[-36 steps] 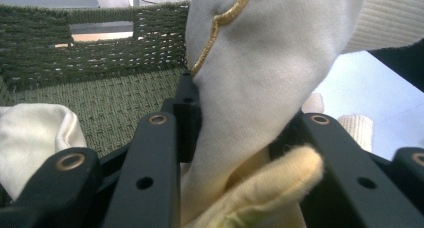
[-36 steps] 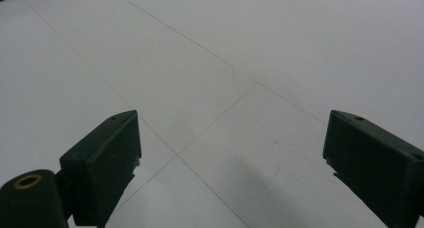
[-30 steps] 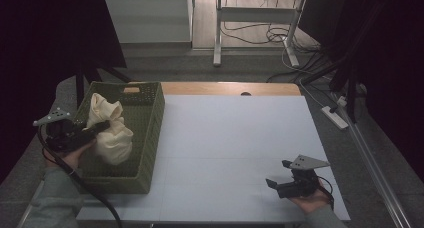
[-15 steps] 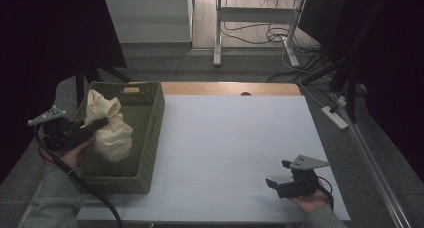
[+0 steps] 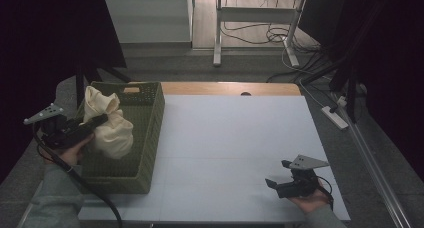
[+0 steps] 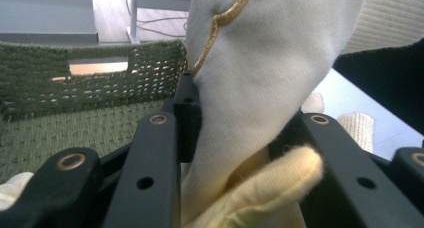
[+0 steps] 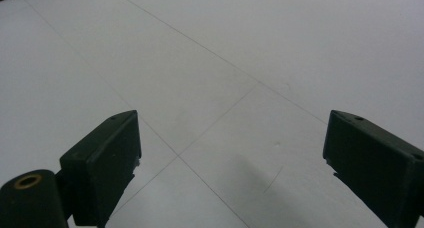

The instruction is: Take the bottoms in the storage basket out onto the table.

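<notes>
A cream cloth garment [image 5: 107,123] hangs bunched over the green woven basket [image 5: 150,133] at the table's left. My left gripper [image 5: 102,119] is shut on the cloth, its jaws pointing right from the basket's left side. In the left gripper view the black jaws pinch the cream cloth [image 6: 260,88], which has a gold trim line; the basket wall [image 6: 90,78] lies behind it. My right gripper [image 5: 277,174] rests low over the white table near the front right, open, with nothing between its jaws [image 7: 230,163].
The white table top [image 5: 235,138] spreads between basket and right gripper. A wooden strip [image 5: 230,88] runs along the far edge. Beyond it are a metal stand [image 5: 217,38], floor cables and a power strip [image 5: 336,117] at the right.
The left gripper has shifted slightly toward the left and back with the cloth, which hangs a little higher over the basket. The right gripper has stayed in place.
</notes>
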